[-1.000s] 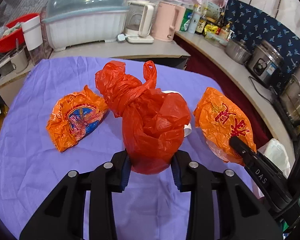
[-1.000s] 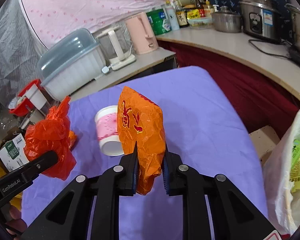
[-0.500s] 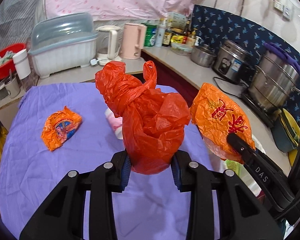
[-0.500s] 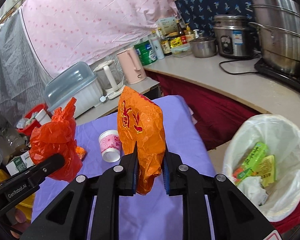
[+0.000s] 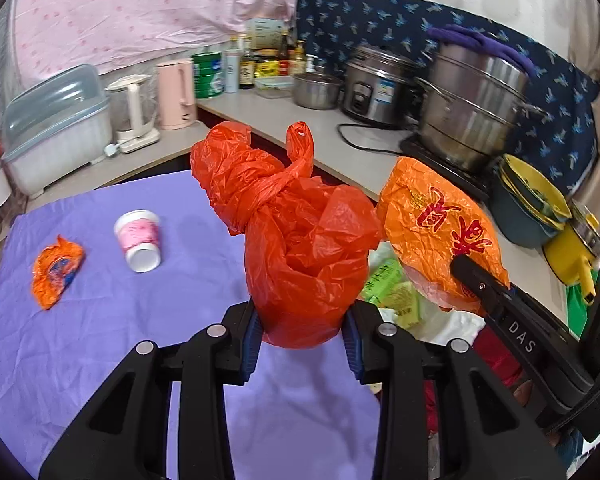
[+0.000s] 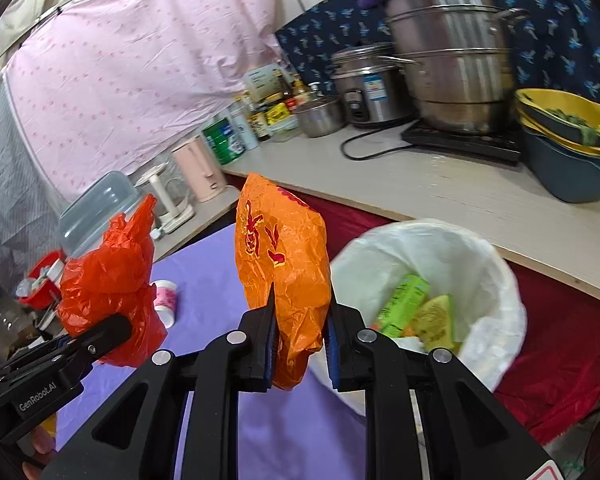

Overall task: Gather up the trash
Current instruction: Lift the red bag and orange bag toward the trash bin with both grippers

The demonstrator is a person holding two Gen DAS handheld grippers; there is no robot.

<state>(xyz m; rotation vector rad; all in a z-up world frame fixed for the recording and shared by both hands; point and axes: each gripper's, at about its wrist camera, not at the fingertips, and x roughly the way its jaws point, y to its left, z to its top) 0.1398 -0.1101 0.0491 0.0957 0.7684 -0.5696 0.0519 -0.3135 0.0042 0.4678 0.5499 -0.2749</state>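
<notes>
My left gripper is shut on a knotted red plastic bag and holds it in the air over the table's right edge; the bag also shows in the right wrist view. My right gripper is shut on an orange snack wrapper with red print, also in the left wrist view, held up beside the white-lined trash bin. The bin holds green packets. A second orange wrapper and a pink-and-white paper cup lie on the purple tablecloth.
A counter runs behind the bin with a steel steamer pot, a rice cooker, stacked yellow and blue basins, bottles and a pink kettle. A covered dish rack stands at the back left.
Both grippers have lifted with their trash and swung right, away from the table's middle; the trash bin has come into view below the right gripper.
</notes>
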